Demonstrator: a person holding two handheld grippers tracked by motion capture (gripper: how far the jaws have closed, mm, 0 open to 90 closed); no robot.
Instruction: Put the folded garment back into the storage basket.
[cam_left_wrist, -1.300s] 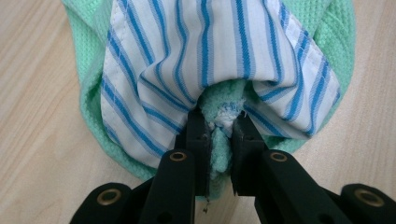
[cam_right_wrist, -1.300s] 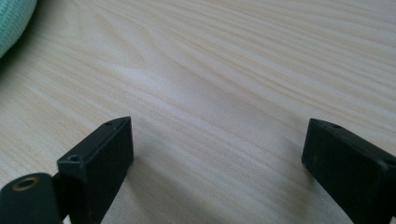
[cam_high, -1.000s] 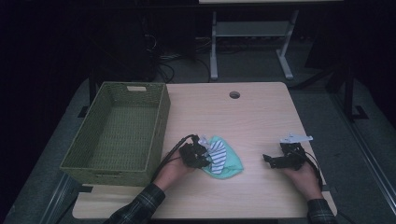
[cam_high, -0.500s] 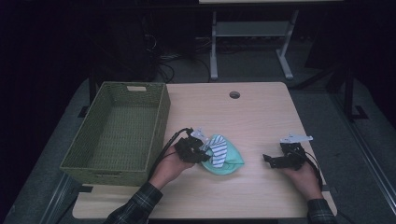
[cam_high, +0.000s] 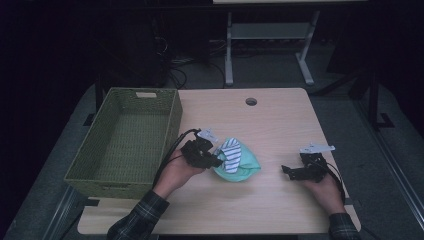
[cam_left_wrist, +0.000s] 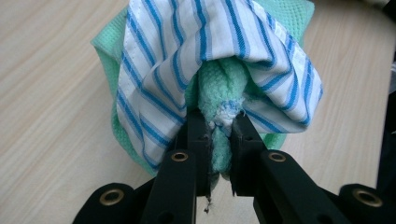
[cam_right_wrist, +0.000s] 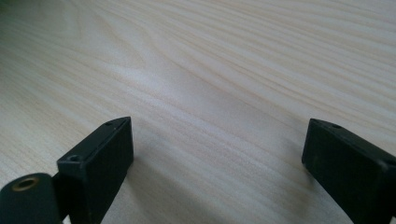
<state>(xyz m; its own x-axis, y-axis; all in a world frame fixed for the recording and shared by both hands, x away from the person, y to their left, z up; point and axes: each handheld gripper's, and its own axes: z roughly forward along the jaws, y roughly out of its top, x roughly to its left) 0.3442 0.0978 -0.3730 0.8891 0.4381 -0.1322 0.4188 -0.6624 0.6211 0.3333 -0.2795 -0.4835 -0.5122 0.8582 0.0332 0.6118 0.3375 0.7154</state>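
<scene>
Cloths (cam_left_wrist: 219, 70), green plus striped, are pinched in the left gripper (cam_left_wrist: 219, 135); lift clear of the table (cam_high: 280, 115), swing over the basket (cam_high: 172, 117) rim, right gripper (cam_right_wrist: 217, 149) idle, spread wide.

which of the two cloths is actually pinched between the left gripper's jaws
The green knitted cloth: its bunched fold runs between the left gripper's shut jaws. The blue-striped white cloth drapes over it.

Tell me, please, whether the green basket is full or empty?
Empty: the high view shows the basket with a bare woven floor, while the cloths lie beside it on the table, pinched by the left gripper.
</scene>
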